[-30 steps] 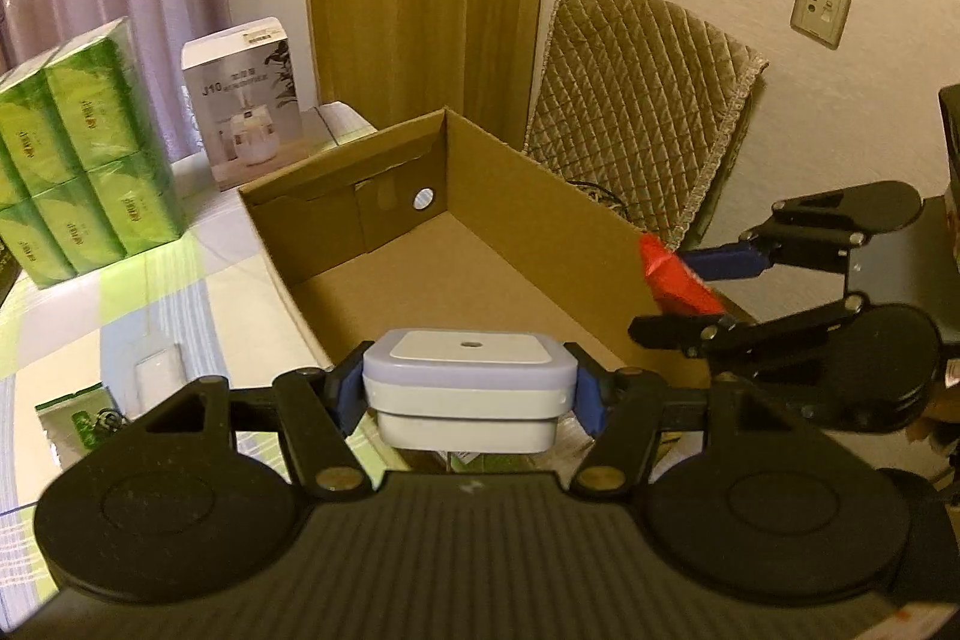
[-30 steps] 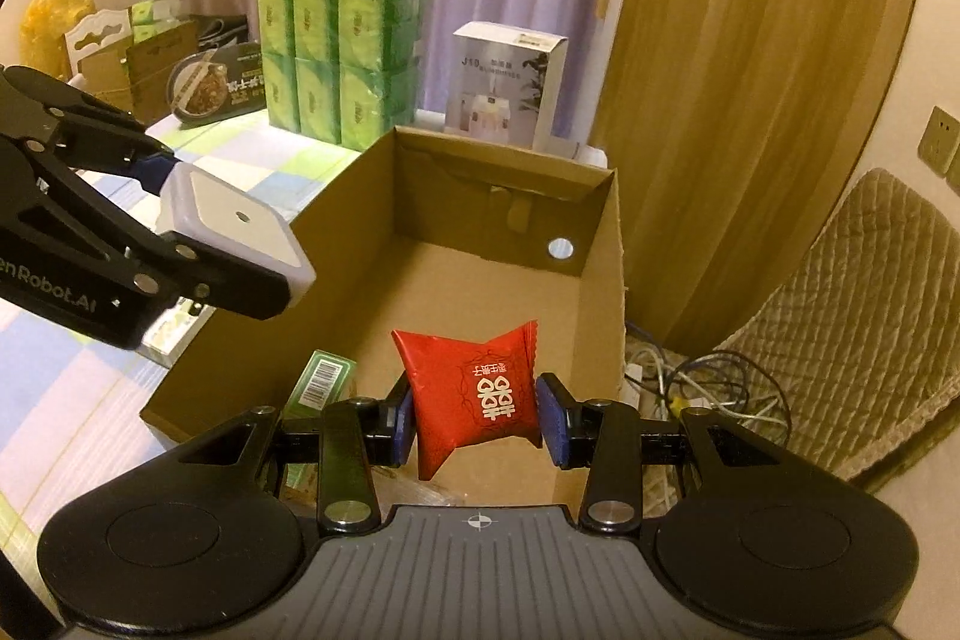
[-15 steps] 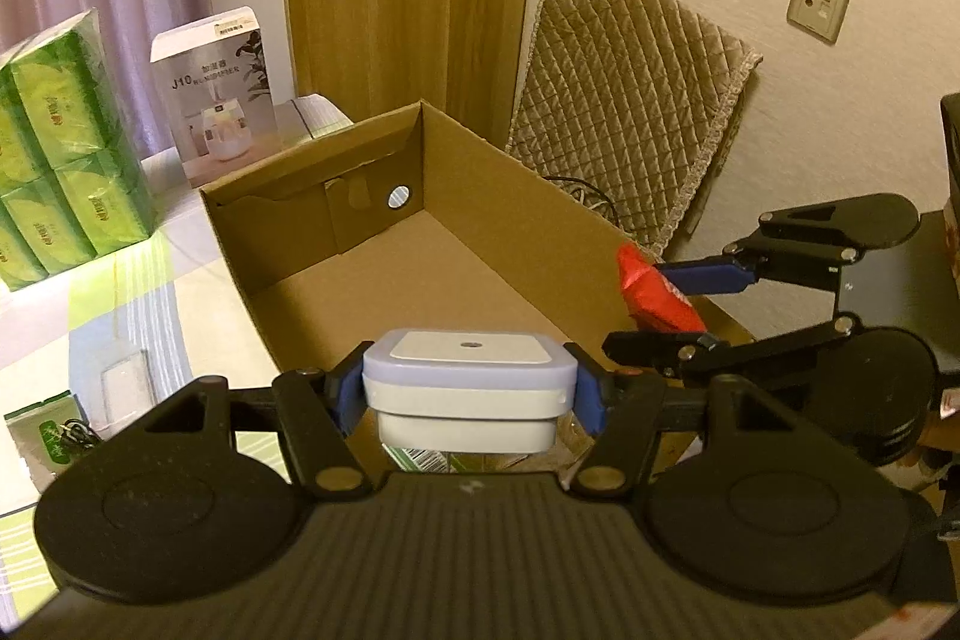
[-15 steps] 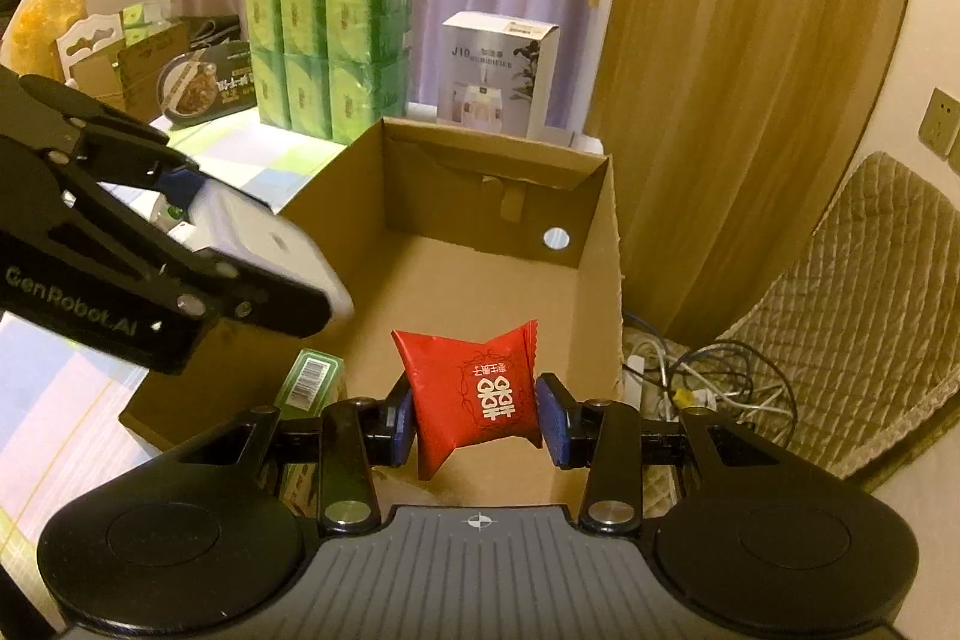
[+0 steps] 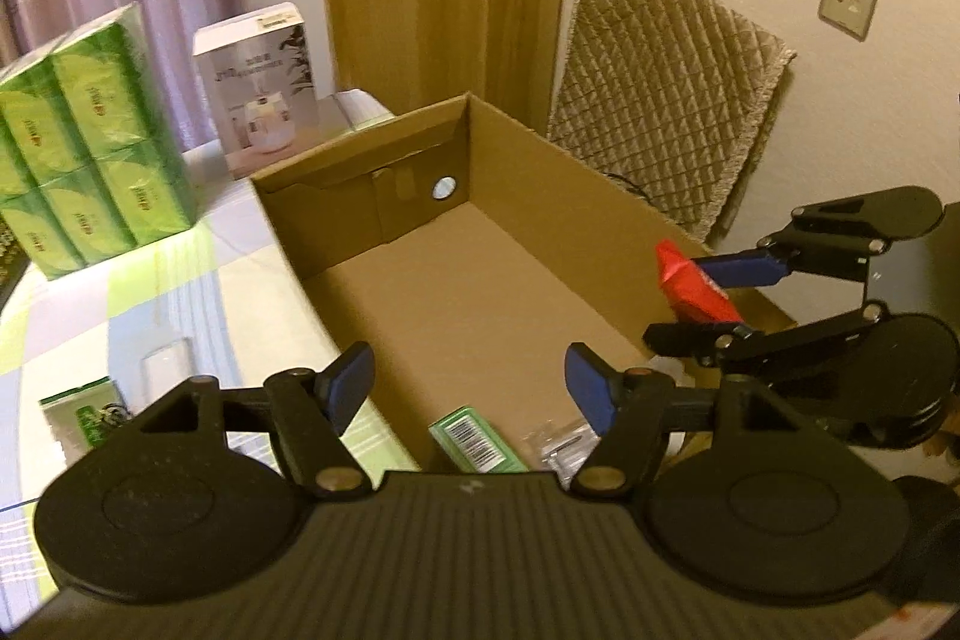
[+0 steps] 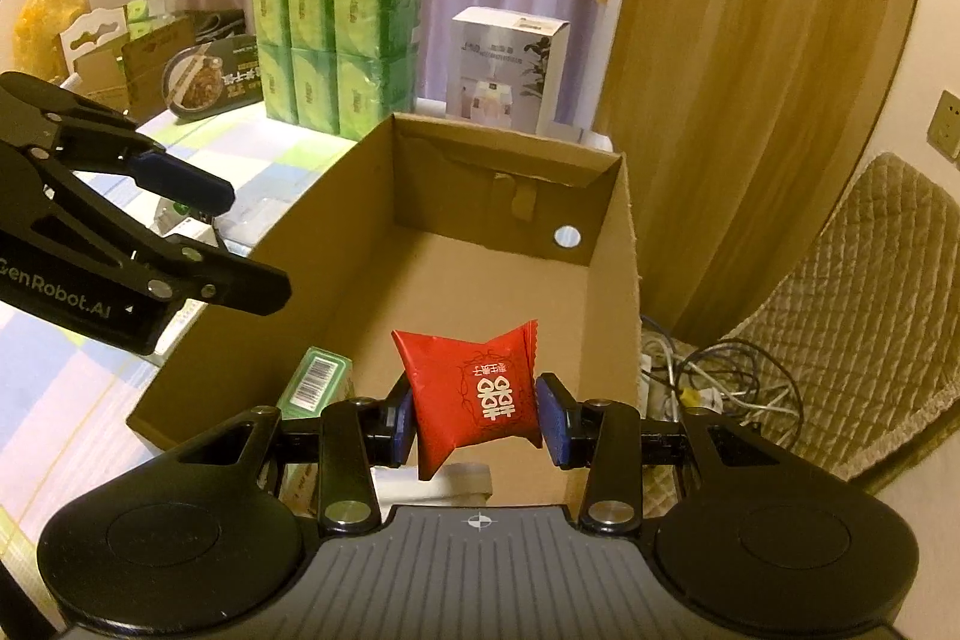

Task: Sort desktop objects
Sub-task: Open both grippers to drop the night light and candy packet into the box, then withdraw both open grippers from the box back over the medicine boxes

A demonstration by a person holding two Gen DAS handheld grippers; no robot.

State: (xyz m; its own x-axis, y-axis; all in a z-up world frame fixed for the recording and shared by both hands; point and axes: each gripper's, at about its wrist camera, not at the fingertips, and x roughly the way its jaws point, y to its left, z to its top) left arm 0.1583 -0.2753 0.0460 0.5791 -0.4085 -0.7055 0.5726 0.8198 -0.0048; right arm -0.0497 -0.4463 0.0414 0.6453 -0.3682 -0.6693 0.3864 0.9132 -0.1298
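An open cardboard box (image 5: 540, 172) stands on the checked tablecloth. My left gripper (image 5: 471, 379) hangs over the box's near end, its jaws opening with nothing between the blue pads. It also shows at the left of the right wrist view as the left gripper (image 6: 252, 244). A green barcoded carton (image 5: 474, 439) and a clear plastic bag (image 5: 561, 445) lie on the box floor. A white case (image 6: 456, 481) lies there too, partly hidden. My right gripper (image 6: 480, 421) is shut on a red packet (image 6: 480, 388) above the box's near right corner.
Stacked green tissue packs (image 5: 90, 142) and a white product carton (image 5: 258, 88) stand on the table behind the box. A quilted chair (image 5: 660, 100) and tangled cables (image 6: 702, 370) are to the right. Small packets (image 5: 84, 418) lie on the table at the left.
My left gripper's jaws have spread and the white case it held has dropped from between them into the box. The right gripper still holds the red packet in the same place.
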